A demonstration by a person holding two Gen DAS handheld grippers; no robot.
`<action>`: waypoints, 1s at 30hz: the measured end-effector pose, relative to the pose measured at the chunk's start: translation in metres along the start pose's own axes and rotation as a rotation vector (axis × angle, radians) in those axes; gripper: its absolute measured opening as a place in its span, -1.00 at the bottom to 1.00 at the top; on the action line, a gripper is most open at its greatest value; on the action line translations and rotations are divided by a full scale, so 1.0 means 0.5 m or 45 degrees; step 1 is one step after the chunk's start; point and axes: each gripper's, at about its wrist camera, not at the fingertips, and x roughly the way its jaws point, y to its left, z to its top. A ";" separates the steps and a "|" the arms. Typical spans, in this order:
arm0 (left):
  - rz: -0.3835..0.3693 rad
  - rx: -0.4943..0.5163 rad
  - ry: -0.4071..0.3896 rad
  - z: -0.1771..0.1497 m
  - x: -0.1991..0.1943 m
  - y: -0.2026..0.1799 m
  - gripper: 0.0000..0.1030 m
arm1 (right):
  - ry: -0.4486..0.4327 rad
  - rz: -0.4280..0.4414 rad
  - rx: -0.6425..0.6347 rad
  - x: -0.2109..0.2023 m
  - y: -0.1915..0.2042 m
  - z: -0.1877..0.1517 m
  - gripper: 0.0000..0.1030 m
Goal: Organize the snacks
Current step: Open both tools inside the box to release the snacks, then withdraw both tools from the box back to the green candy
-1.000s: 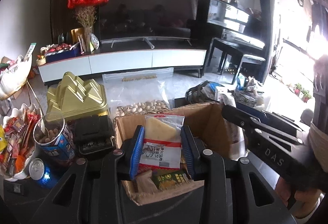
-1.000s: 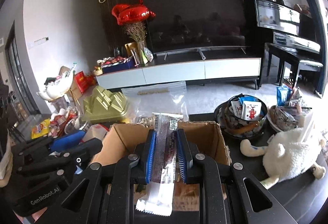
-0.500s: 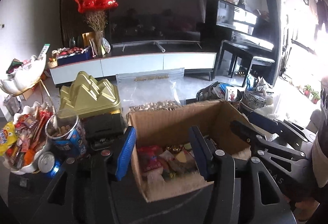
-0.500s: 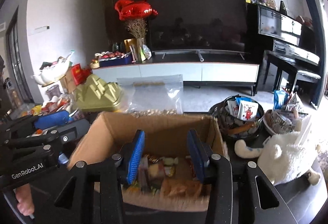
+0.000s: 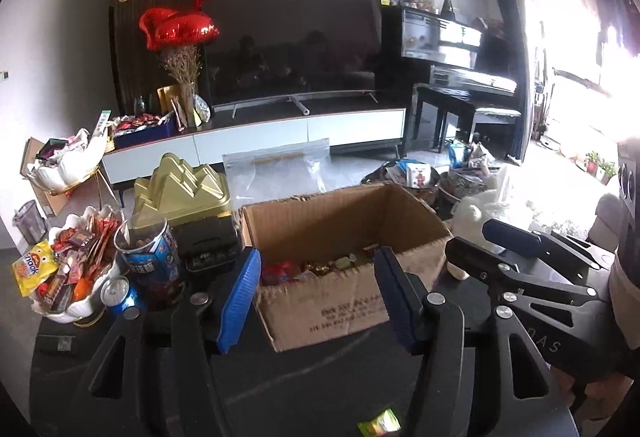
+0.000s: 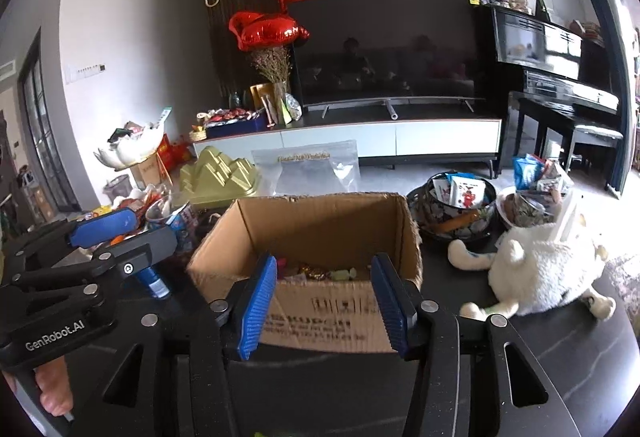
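Observation:
An open cardboard box (image 5: 344, 289) (image 6: 320, 321) stands on the dark table, with several wrapped snacks (image 5: 316, 267) (image 6: 316, 271) lying in its bottom. My left gripper (image 5: 316, 301) is open and empty, held just in front of the box's near wall. My right gripper (image 6: 324, 301) is open and empty too, in front of the same wall. Each gripper shows in the other's view, the right one (image 5: 532, 269) beside the box on the right, the left one (image 6: 92, 249) on the left.
A white bowl of snacks (image 5: 68, 273), a blue cup (image 5: 148, 257), a can (image 5: 118, 293) and a gold box (image 5: 180, 189) stand left of the box. A dark bowl of packets (image 6: 456, 209) and a white plush toy (image 6: 540, 269) lie to the right. A green wrapper (image 5: 380, 423) lies near the front.
A second ago each gripper was shut on a snack packet over the box. Both opened, the packets dropped into the box, and both grippers drew back toward me.

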 end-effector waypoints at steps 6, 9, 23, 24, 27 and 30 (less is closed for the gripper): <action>-0.031 0.010 0.015 -0.027 -0.040 -0.025 0.16 | 0.001 -0.020 0.030 -0.061 -0.004 -0.036 0.06; -0.049 0.016 0.026 -0.048 -0.056 -0.038 0.16 | 0.005 -0.021 0.051 -0.084 -0.007 -0.055 0.07; -0.113 -0.002 0.137 -0.146 -0.077 -0.071 0.16 | 0.115 -0.017 0.144 -0.120 -0.024 -0.169 0.07; -0.117 -0.006 0.151 -0.156 -0.073 -0.071 0.16 | 0.120 -0.023 0.143 -0.120 -0.024 -0.175 0.07; -0.121 -0.004 0.184 -0.182 -0.067 -0.072 0.16 | 0.147 -0.039 0.140 -0.118 -0.025 -0.197 0.07; -0.132 -0.007 0.226 -0.212 -0.054 -0.073 0.16 | 0.187 -0.038 0.154 -0.112 -0.027 -0.222 0.07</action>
